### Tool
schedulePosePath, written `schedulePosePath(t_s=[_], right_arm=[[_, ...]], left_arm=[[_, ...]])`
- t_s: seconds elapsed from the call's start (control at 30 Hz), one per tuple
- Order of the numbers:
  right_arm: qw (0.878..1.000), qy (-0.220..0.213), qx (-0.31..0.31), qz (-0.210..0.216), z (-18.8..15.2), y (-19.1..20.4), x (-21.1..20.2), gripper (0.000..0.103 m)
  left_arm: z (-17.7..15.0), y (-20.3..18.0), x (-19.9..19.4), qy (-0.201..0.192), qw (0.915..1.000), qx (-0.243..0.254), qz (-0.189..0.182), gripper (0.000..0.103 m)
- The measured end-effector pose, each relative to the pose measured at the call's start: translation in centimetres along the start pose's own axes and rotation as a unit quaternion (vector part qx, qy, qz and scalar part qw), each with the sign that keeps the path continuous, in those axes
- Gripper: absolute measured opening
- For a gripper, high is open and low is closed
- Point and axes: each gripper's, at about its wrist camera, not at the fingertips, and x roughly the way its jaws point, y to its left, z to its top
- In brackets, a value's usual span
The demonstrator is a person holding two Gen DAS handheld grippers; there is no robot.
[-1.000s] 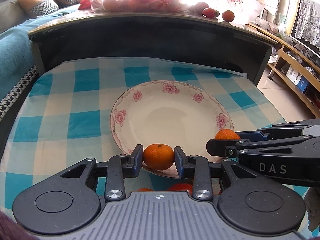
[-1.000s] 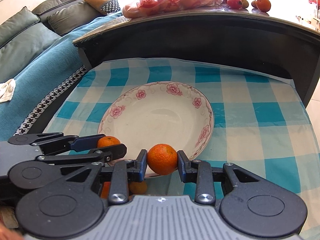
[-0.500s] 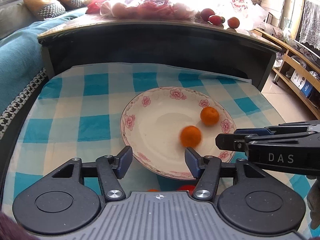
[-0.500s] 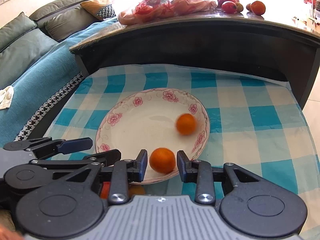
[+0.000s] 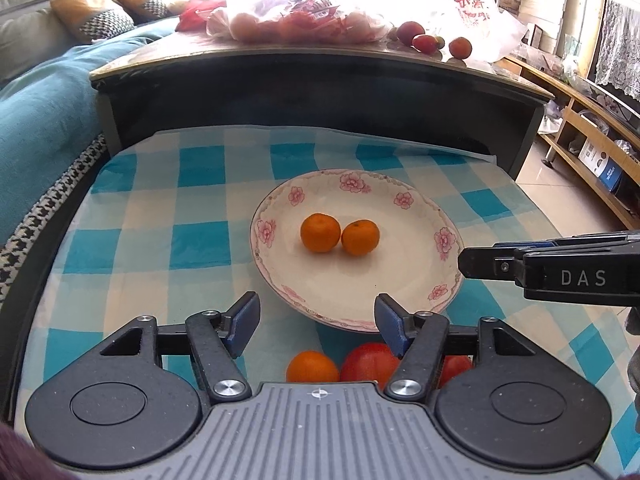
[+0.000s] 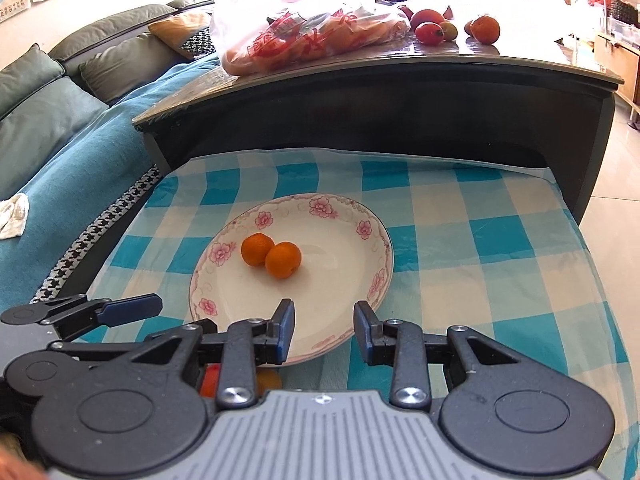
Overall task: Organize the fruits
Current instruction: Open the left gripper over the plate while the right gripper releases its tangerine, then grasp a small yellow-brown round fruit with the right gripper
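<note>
Two small oranges [image 5: 320,232] [image 5: 360,237] lie touching each other in the middle of a white plate with pink flowers [image 5: 440,240], on a blue checked cloth. In the right wrist view the same pair [image 6: 258,249] [image 6: 283,260] sits left of centre in the plate [image 6: 376,280]. My left gripper [image 5: 316,312] hangs over the plate's near rim, its jaws opening with nothing between them. My right gripper [image 6: 324,320] hangs beside it over the near rim, jaws apart and empty; its tip [image 5: 464,262] shows from the right in the left wrist view.
Below the left gripper lie another orange [image 5: 312,366] and a red fruit [image 5: 370,362]. Behind the cloth rises a dark table [image 5: 320,92] bearing fruit bags [image 6: 312,36] and loose fruit [image 5: 460,47]. A teal sofa [image 6: 60,152] runs along the left, wooden shelves [image 5: 592,148] along the right.
Both grippers let go of their oranges, which rolled to the plate's middle and came to rest together. The left jaws spread wider. Both grippers drew back from the plate.
</note>
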Motion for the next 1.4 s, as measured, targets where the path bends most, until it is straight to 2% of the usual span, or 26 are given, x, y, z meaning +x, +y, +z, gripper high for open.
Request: schedulePosePath(t_s=[0.77,1.13,1.4], right_arm=[[1.0,0.023,0.003,0.002,-3.9,1.0,-3.4,0.035],[0.998,0.055,0.007,-0.026,-4.9,-0.3,-2.3,0.035],[0.998,0.068,-0.005,-0.017,-5.6,-0.4,-1.6,0.035]], left_arm=[[-2.5,-1.5,-2.3,0.012,0.9997,0.007,-0.019,0.074],[-3.3,-1.4,-1.5,0.031,0.9993,0.006,-0.021,0.074],[-4.1,-1.6,-1.2,0.047,0.9985,0.013,-0.027,0.075]])
